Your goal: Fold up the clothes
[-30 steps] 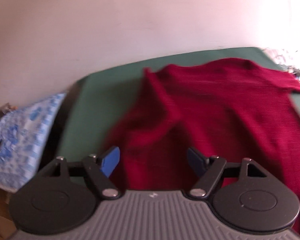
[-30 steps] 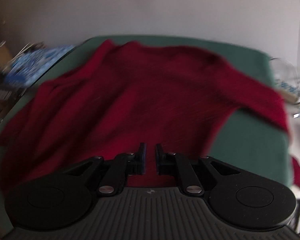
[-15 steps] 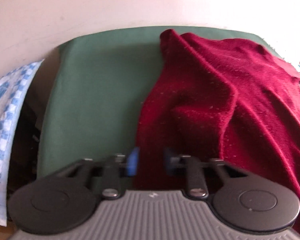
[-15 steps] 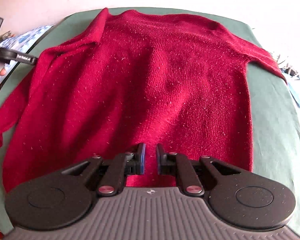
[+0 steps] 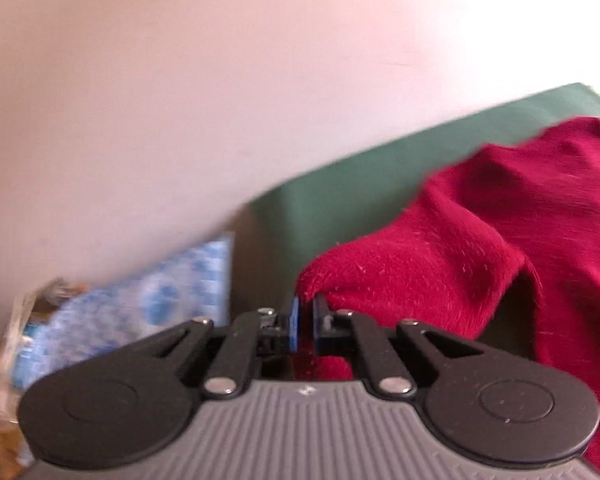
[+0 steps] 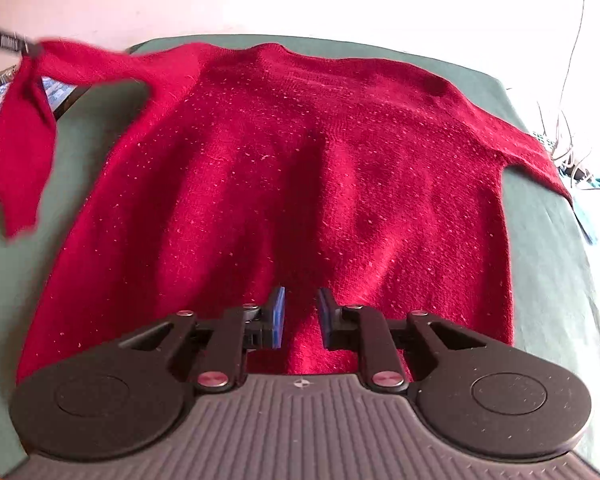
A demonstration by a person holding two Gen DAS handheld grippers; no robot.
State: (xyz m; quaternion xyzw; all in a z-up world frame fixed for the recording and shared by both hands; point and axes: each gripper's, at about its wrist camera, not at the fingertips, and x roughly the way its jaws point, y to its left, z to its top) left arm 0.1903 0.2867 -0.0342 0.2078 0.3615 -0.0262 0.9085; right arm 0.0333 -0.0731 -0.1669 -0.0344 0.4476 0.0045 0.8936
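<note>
A dark red knitted sweater (image 6: pixel 300 168) lies spread flat on a green table cover (image 6: pixel 548 240), neck at the far side and hem near me. My left gripper (image 5: pixel 305 320) is shut on the sweater's left sleeve (image 5: pixel 420 264). In the right wrist view that sleeve (image 6: pixel 24 140) hangs lifted off the table at the upper left, held by the left gripper (image 6: pixel 8 40). My right gripper (image 6: pixel 301 316) hovers over the hem in the middle, its jaws a little apart, and the flat knit shows through the gap.
A blue and white patterned cloth (image 5: pixel 140 296) lies beyond the table's left edge. Cables and small clutter (image 6: pixel 568 152) sit past the right edge. A pale wall (image 5: pixel 260 80) stands directly behind the table.
My left gripper closed on the left sleeve and has lifted it up and to the left. The right gripper's jaws have parted slightly over the hem.
</note>
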